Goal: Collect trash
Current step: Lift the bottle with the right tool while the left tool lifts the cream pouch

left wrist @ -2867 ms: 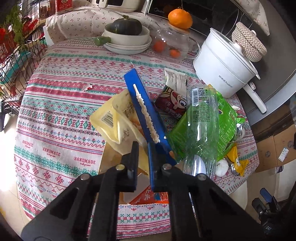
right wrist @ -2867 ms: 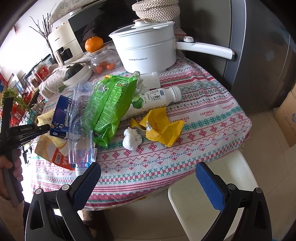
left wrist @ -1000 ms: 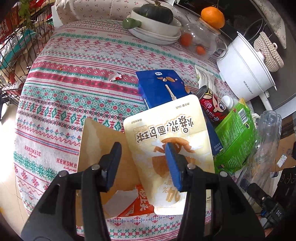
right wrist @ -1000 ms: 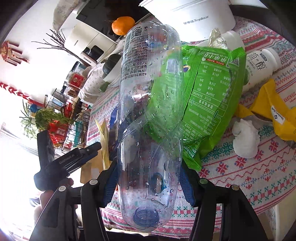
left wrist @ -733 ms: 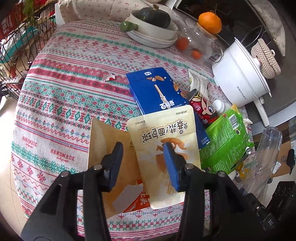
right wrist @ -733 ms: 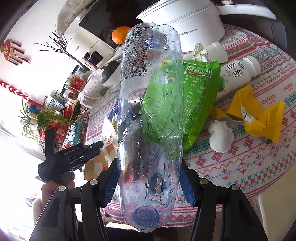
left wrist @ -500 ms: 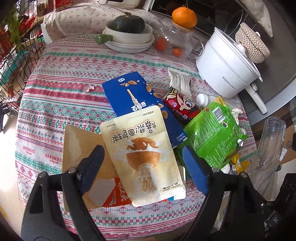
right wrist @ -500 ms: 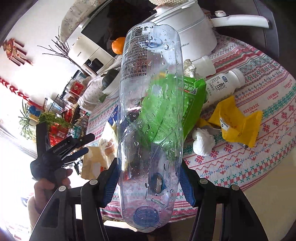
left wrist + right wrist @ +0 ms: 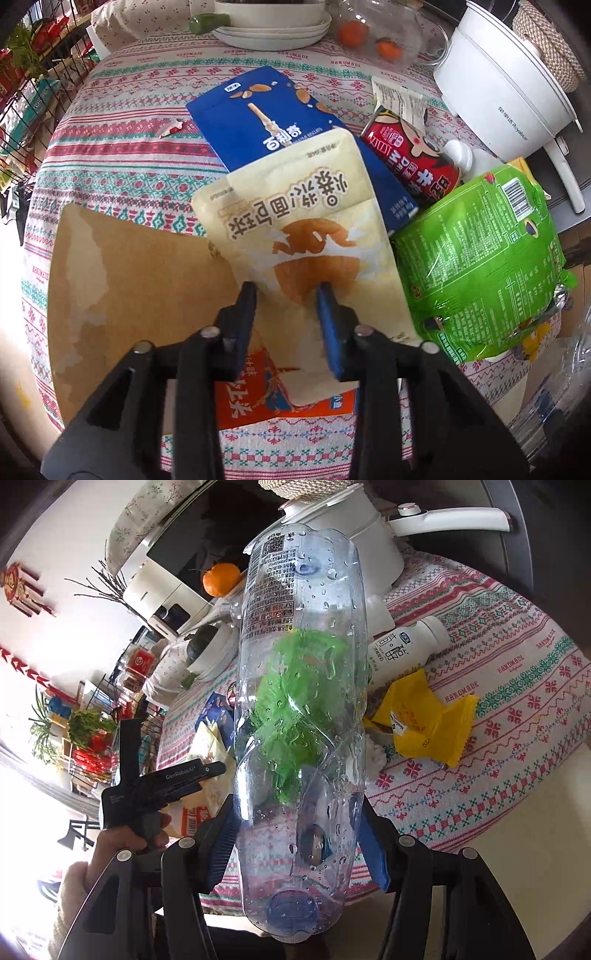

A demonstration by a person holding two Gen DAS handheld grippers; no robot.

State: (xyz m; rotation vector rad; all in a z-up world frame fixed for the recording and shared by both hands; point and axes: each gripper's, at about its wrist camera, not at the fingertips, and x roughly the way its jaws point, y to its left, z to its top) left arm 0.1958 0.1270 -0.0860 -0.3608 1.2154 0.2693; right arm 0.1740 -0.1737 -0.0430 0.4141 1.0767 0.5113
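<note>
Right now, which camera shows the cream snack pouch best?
The left wrist view: the cream snack pouch lies face-up between the left gripper's fingers. The right wrist view shows only a sliver beside the clear bottle.

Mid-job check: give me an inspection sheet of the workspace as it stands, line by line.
Surface: round table with patterned cloth, crowded on its near half.
Job's things: cream snack pouch overlapping blue snack box; green bag, red packet, yellow wrapper, white bottle, crumpled tissue, brown paper bag.
Clutter: white pot, stacked plates, glass jar of oranges.
Grippers: left gripper part-closed astride the pouch; right gripper clamps clear plastic bottle.
Cables: nothing seen.
Surroundings: wire rack, microwave.
</note>
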